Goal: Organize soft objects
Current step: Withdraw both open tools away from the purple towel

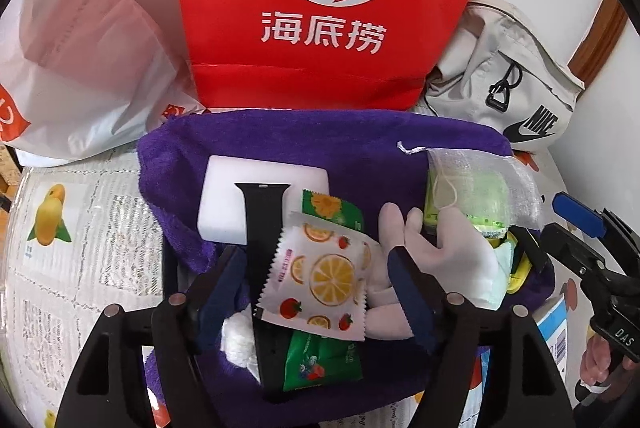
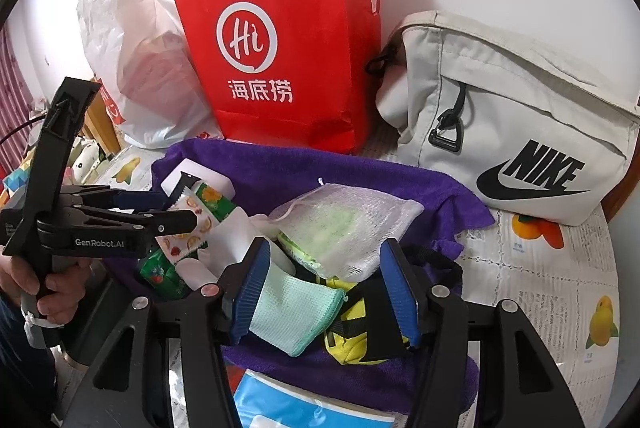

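Snack packets (image 1: 320, 268) on purple towel (image 1: 320, 139)

The left black two-finger gripper with dark blue pads (image 1: 320, 292) points steeply down, and its jaws stand apart without pressing anything. The right black gripper with bright blue ribbed pads (image 2: 326, 294) also tilts downward, with its jaws apart. A bare hand (image 2: 48, 284) grips the left gripper's handle.
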A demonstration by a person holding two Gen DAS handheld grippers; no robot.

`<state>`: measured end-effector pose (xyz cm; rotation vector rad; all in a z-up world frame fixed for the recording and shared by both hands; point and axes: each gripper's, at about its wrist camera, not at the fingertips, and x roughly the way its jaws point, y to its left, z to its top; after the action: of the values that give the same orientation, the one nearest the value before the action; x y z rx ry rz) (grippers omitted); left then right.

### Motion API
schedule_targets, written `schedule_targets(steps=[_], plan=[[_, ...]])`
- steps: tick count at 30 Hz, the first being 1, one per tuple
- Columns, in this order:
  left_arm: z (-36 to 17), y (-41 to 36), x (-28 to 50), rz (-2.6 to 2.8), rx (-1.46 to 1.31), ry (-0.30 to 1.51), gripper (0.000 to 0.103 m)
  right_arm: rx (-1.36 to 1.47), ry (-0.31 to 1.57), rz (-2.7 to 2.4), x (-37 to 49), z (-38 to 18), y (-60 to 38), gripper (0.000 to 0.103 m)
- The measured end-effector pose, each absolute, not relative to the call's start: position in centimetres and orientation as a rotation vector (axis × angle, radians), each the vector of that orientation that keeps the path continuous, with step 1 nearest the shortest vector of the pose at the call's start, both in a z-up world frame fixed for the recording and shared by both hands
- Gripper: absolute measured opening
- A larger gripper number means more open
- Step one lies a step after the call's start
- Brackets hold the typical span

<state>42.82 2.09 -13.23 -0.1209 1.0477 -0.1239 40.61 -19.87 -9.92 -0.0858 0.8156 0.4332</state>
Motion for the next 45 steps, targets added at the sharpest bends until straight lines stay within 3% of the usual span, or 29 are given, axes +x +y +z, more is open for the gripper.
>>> schedule_targets(steps=[8, 13, 22, 27, 45], plan=[[-10.5, 2.3, 41.2, -0.092, -0.102, 1.019, 0.073, -0.078, 0.791, 0.422, 39.4, -8.0, -19.4, 0.059], [-7.6, 2.2, 38.6, -0.103, -0.09, 0.98, 0.074, -0.085, 0.733, 0.418, 37.0, -5.5, -18.3, 0.074], [-2.9, 2.5, 31.4, -0.106, -0.081, 0.917, 0.08, -0.045, 0.719, 0.388, 30.7, -2.7, -18.0, 0.088], [-0.5, 2.5, 26.2, -0.107, -0.094, 0.876, 0.084, -0.02, 0.687, 0.346, 25.7, -0.7, -18.5, 0.102], [1.5, 0.6, 9.8, -0.096, -0.084, 0.784, 0.09, 0.015, 0.677, 0.199, 8.4, 1.1, -22.2, 0.103]])
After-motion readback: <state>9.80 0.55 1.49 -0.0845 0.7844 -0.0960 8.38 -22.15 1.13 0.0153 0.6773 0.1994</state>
